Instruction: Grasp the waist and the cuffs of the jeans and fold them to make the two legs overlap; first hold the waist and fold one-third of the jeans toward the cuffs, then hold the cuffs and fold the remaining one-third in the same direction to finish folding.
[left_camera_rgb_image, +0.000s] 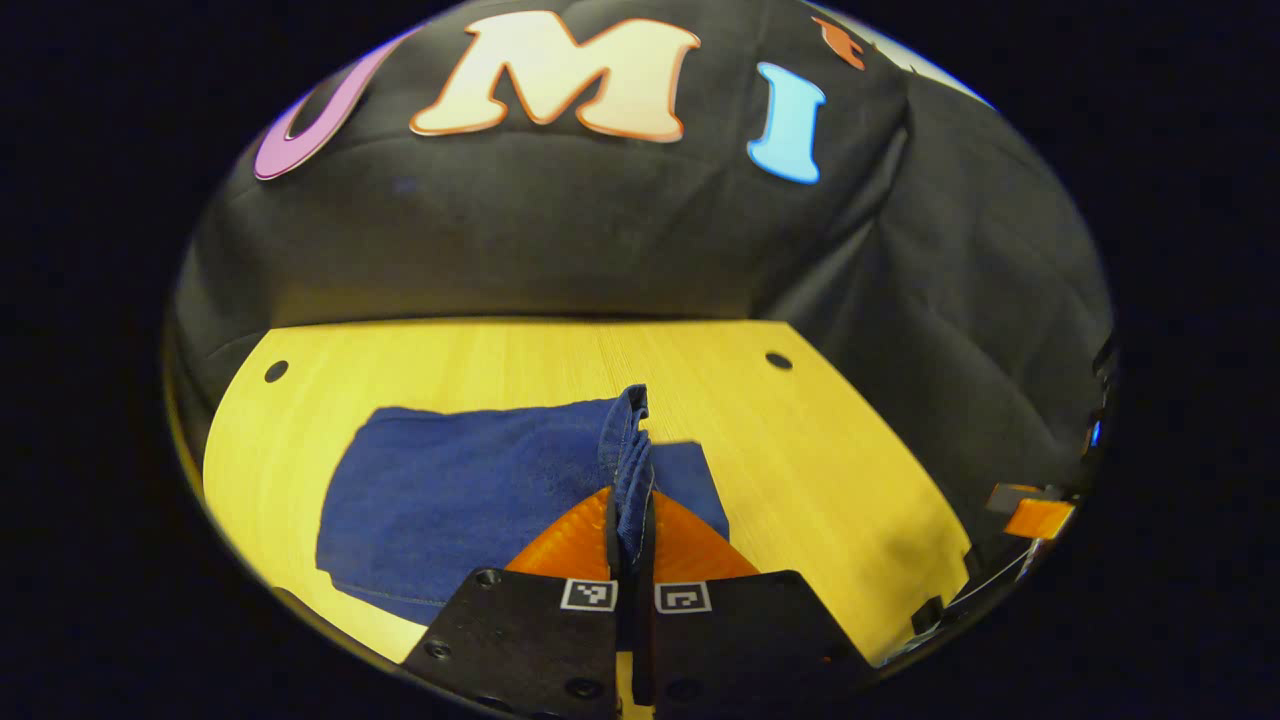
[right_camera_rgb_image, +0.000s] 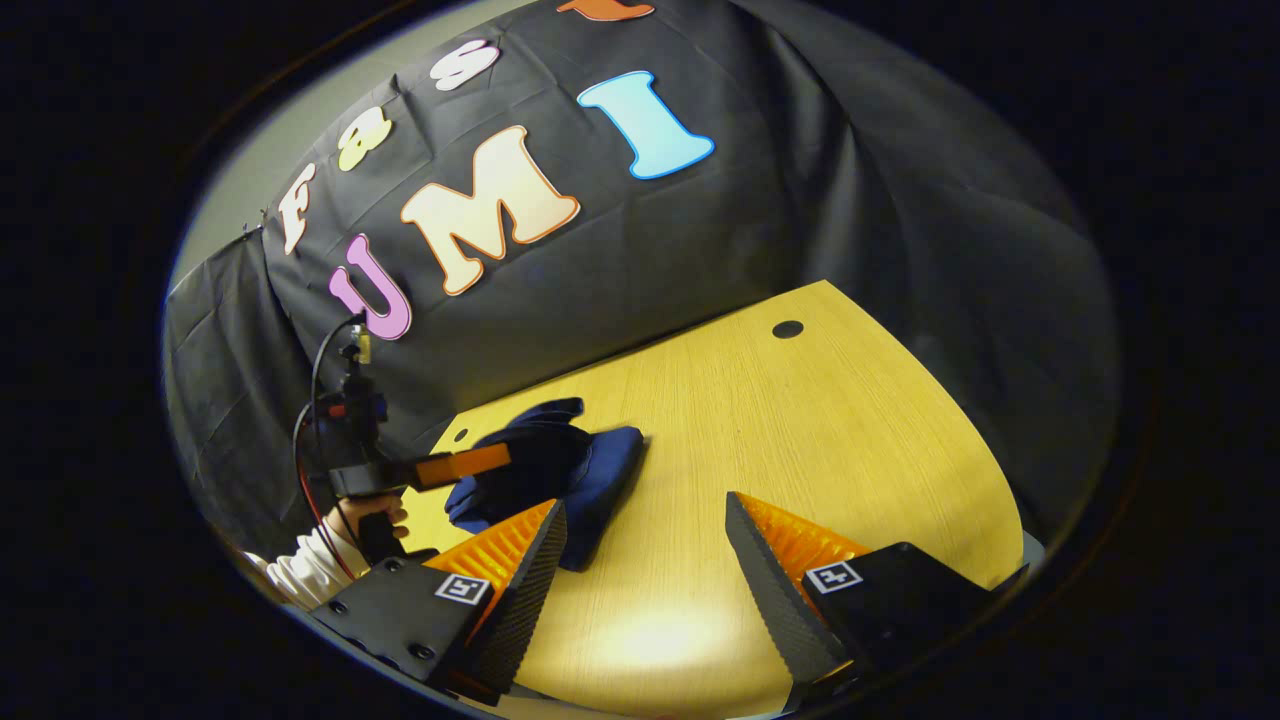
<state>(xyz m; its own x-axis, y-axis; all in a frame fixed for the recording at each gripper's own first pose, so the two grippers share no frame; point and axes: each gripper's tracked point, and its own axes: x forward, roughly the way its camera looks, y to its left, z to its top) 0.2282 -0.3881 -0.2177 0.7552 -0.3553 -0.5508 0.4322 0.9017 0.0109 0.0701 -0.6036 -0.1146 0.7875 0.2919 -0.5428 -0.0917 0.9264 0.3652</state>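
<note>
Left tongs (left_camera_rgb_image: 632, 520): closed on a raised fold of the jeans (left_camera_rgb_image: 450, 500). Right tongs (right_camera_rgb_image: 640, 560): held wide open, nothing gripped, above bare bench (right_camera_rgb_image: 800, 420). Black cloth wall (left_camera_rgb_image: 600, 240) is seen behind.

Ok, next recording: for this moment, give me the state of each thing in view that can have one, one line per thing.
Dark blue denim jeans: folded into a compact bundle on the table, one edge lifted off it.
Left hand-held gripper: shut on the lifted denim edge.
Right hand-held gripper: open, holding nothing, above bare table beside the jeans.
Yellow wooden table: bears the jeans.
</note>
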